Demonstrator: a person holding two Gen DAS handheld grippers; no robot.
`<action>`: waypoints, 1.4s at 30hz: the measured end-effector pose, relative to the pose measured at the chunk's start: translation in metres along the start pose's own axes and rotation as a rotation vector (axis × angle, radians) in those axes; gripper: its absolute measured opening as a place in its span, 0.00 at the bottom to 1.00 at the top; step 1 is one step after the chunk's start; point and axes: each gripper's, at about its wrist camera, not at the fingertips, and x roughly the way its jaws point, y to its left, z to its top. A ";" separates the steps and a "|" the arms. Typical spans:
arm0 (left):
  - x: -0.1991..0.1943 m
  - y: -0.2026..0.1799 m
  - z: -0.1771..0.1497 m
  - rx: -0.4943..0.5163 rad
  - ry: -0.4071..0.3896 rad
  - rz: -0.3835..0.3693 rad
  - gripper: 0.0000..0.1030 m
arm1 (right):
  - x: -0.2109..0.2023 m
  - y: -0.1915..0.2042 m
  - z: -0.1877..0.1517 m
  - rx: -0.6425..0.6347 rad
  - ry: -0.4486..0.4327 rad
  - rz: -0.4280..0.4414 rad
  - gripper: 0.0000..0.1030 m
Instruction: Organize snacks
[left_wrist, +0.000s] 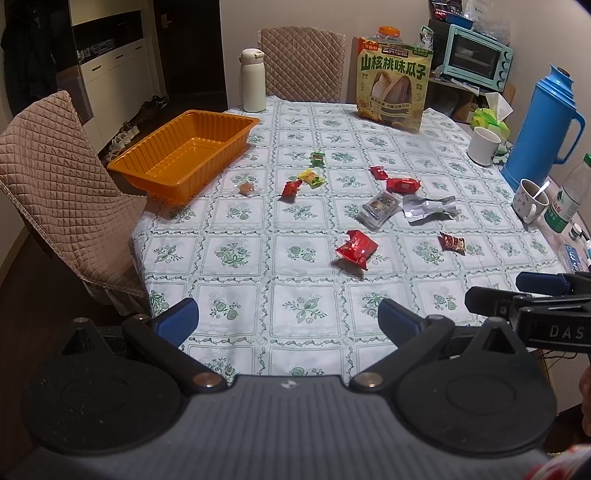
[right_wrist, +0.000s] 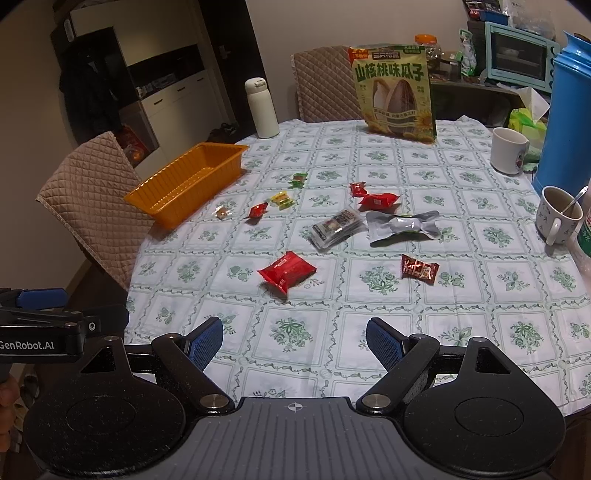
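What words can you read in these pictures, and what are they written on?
"山核桃味瓜子": big letters on the green seed bag standing at the far side of the table.
"三只松鼠": small banner at the top of the same bag, only just readable.
"DAS": on the right hand-held gripper, cut off by the picture's edge.
"GenRobot.AI": on the left hand-held gripper.
Print on the small snack wrappers, the water bottle and the mugs is too small or blurred to read.

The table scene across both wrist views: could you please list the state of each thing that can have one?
Left gripper: open, holding nothing.
Right gripper: open, holding nothing.
Orange tray: empty, upright.
Sunflower seed bag: standing upright.
White flask: lid closed, upright.
Blue thermos: upright.
Mug with spoon: upright, spoon inside.
Red snack packet: lying loose on the tablecloth.
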 end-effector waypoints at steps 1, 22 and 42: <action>0.000 0.000 0.000 0.000 0.000 0.001 1.00 | 0.000 0.000 0.000 0.000 0.000 0.000 0.82; 0.002 -0.006 0.002 0.000 0.005 -0.002 1.00 | 0.000 0.000 0.000 -0.001 0.001 0.002 0.82; 0.004 -0.014 0.001 0.011 0.017 -0.025 1.00 | -0.002 -0.008 -0.003 0.013 0.007 -0.010 0.82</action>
